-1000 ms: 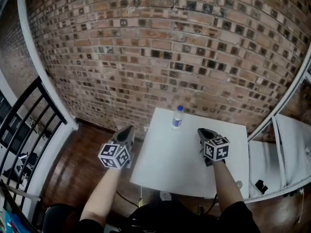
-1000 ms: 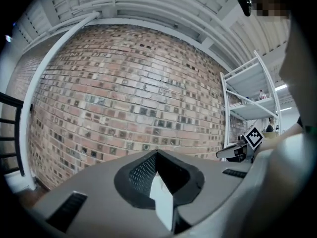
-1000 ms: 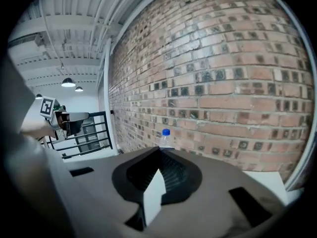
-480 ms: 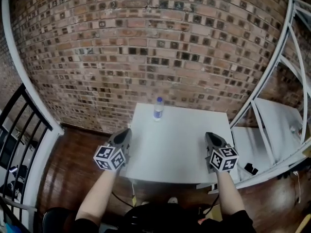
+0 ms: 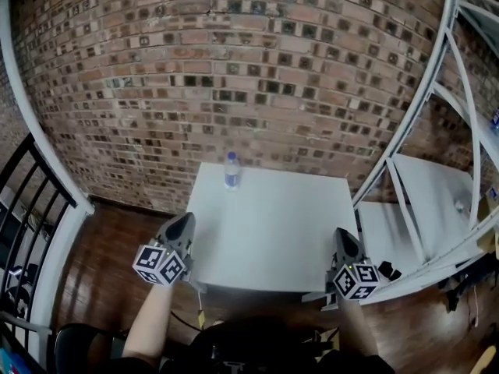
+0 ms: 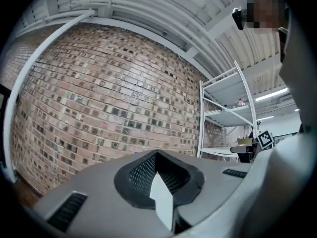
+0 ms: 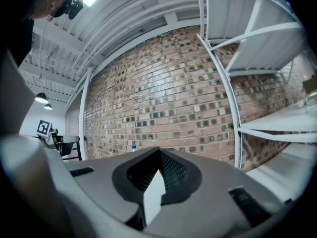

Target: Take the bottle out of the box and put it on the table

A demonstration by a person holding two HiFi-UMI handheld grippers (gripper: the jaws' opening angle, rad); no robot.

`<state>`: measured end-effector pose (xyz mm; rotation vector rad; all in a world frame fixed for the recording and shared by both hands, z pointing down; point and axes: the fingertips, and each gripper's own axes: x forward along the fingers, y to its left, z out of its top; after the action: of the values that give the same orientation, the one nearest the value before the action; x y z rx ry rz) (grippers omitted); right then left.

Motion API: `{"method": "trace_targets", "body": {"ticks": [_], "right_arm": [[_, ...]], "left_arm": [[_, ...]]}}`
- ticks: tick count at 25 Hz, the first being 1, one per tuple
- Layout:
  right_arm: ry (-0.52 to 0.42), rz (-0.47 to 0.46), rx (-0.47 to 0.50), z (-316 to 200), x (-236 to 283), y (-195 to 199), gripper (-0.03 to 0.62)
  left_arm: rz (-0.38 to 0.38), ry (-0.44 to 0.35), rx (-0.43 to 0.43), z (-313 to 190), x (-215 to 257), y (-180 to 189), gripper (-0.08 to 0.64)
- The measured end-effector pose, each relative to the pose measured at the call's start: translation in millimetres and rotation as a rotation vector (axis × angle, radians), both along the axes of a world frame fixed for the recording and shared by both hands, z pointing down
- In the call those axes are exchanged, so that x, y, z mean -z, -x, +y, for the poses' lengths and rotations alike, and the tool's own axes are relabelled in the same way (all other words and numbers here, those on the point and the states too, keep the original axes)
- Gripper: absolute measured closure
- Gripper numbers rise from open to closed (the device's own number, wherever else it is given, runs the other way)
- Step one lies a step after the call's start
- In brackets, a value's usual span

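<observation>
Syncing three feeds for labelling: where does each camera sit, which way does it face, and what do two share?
Head view: on the person's head, steeply down at the white square table and clear blue-capped plastic bottle; a forearm, left gripper and right gripper show.
Left gripper view: on the left gripper, facing the red brick wall; its shut jaws show.
Right gripper view: on the right gripper, facing that wall; its shut jaws show.
Shared: both gripper views show white metal shelving.
</observation>
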<state>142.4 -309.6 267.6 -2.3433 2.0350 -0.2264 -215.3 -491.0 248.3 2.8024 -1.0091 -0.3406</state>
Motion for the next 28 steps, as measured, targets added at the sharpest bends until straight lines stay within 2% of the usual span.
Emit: {"method": "trace_targets", "body": {"ticks": [2,5,8,11,16,21,28], "right_arm": [[-0.017,-0.024,-0.003,8,0,-5,0.592],[-0.03,-0.006,0.01,18,-2,-4,0.592],[-0.028,0.006,0.007,21,-8,-12,0.592],[-0.034,-0.021,-0.006,21,-15,-19,0.592],[-0.033,-0.036,-0.009,20,-28,-17,0.592],[-0.043,-0.059,-0.008,24,-32,-14,0.592],[0.017,-0.056,-0.012,37,-50,-15,0.592]], "left_arm": [[0.013,-0.01,0.004,12,4,-5,0.555],[0.008,-0.038,0.015,26,5,-6,0.555],[0.017,-0.016,0.054,26,-5,1,0.555],[0.04,0.001,0.076,28,-13,9,0.555],[-0.015,-0.03,0.08,40,-27,7,0.555],[-0.072,-0.062,0.049,47,-29,-8,0.555],[-0.075,-0.033,0.025,49,-43,-16,0.555]]}}
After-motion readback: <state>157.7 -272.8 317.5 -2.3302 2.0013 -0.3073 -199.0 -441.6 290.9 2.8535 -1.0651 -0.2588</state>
